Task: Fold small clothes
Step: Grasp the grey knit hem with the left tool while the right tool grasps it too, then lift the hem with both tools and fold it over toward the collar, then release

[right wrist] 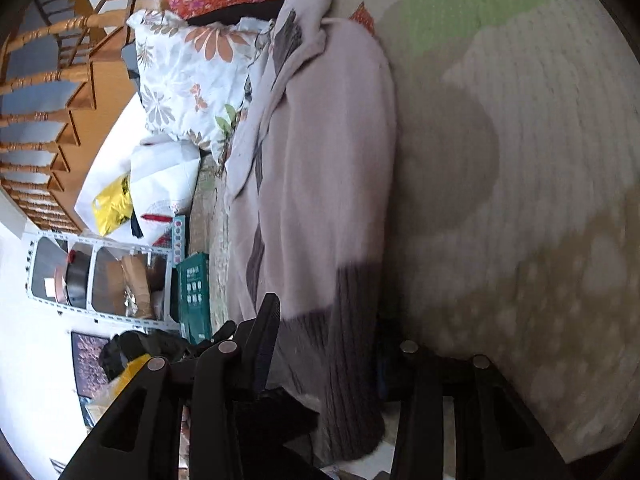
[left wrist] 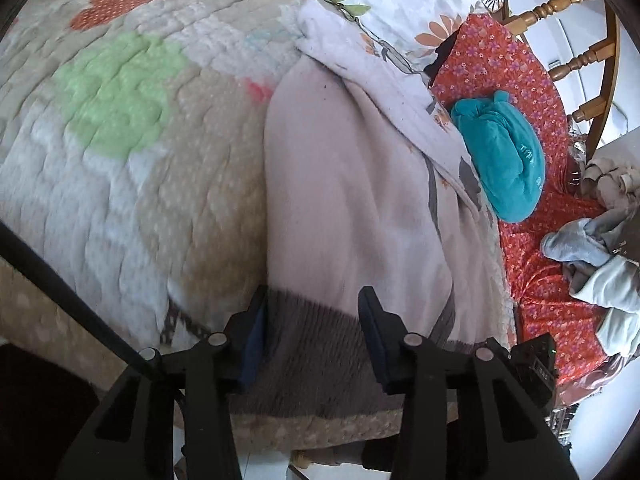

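A pale pink knit garment (left wrist: 352, 200) with a brown ribbed hem (left wrist: 316, 344) lies lengthwise on the quilted bedspread (left wrist: 120, 128). My left gripper (left wrist: 314, 312) is open, its two fingers straddling the brown hem, which lies between them. In the right wrist view the same garment (right wrist: 328, 168) runs up the frame. My right gripper (right wrist: 332, 344) is open around its brown hem (right wrist: 352, 340); the right finger is mostly hidden behind the cloth.
A floral pillow (left wrist: 400, 4), a folded teal garment (left wrist: 504, 156) and grey clothes (left wrist: 592, 264) lie on a red floral sheet (left wrist: 532, 92). A wooden headboard (left wrist: 576, 56) stands behind. Bags (right wrist: 152, 184), boxes and a shelf (right wrist: 100, 276) sit beside the bed.
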Available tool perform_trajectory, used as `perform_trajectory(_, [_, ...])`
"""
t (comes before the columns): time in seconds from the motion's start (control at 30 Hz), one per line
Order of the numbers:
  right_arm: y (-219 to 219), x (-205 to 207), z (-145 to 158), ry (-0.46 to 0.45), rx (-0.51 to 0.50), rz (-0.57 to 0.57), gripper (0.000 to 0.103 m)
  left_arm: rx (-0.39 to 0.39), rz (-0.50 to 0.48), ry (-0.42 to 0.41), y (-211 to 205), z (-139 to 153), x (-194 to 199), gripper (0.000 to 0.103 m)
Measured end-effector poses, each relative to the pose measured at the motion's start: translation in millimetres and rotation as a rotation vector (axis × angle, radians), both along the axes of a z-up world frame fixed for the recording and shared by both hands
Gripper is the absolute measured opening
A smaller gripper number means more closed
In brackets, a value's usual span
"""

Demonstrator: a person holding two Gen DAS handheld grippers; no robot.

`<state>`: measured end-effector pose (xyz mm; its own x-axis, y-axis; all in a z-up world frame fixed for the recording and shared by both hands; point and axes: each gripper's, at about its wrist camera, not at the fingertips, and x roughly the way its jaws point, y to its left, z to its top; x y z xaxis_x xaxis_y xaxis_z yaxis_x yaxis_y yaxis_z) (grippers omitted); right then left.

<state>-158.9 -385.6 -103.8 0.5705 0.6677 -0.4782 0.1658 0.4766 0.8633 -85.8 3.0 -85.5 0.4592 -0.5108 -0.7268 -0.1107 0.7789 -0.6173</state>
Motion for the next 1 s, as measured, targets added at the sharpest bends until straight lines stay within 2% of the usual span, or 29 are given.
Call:
perform_trajectory(0.13, [10.9, -12.5, 0.1, 0.006, -0.062, 0.017, 0.039, 0.036, -0.021, -0.002, -10.6, -1.7, -11.2, 0.046])
perform_trajectory(0.2, [17.6, -17.7, 1.1, 0.008, -0.120, 0.018, 0.029, 0.074, -0.035, -0.009, -16.9, -0.4, -14.2, 0.043])
perform_trajectory(0.23, [17.6, -18.5, 1.9, 0.013, -0.160, 0.017, 0.013, 0.107, -0.046, -0.005, -19.4, 1.5, -13.5, 0.020])
perform_trajectory(0.27, [19.3, -18.2, 4.0, 0.022, -0.209, 0.011, 0.009, 0.138, -0.050, 0.003, -20.2, 3.1, -11.9, 0.007])
perform_trajectory(0.4, [17.6, -20.6, 25.5, -0.032, -0.279, -0.014, 0.007, 0.123, 0.019, -0.042, 2.0, 23.8, -13.9, 0.007])
perform_trajectory(0.53, [13.5, -45.4, 45.0, -0.087, -0.267, 0.046, 0.007, 0.089, 0.040, -0.103, 22.0, 51.5, -44.7, 0.006])
perform_trajectory(0.67, [21.1, -84.8, 47.7, -0.083, -0.252, 0.123, 0.006, 0.088, 0.029, -0.090, 26.8, 53.3, -85.6, 0.007])
perform_trajectory(0.73, [26.1, -91.3, 43.8, -0.064, -0.267, 0.140, 0.006, 0.112, 0.023, -0.071, 25.8, 49.2, -90.0, 0.007])
perform_trajectory(0.87, [29.3, -72.8, 56.2, -0.087, -0.283, 0.125, 0.007, 0.109, 0.050, -0.069, 30.7, 55.0, -72.8, 0.006])
perform_trajectory(1.0, [31.1, -32.9, 102.0, -0.187, -0.359, 0.120, 0.007, 0.145, 0.061, -0.150, 28.0, 84.4, -29.5, 0.007])
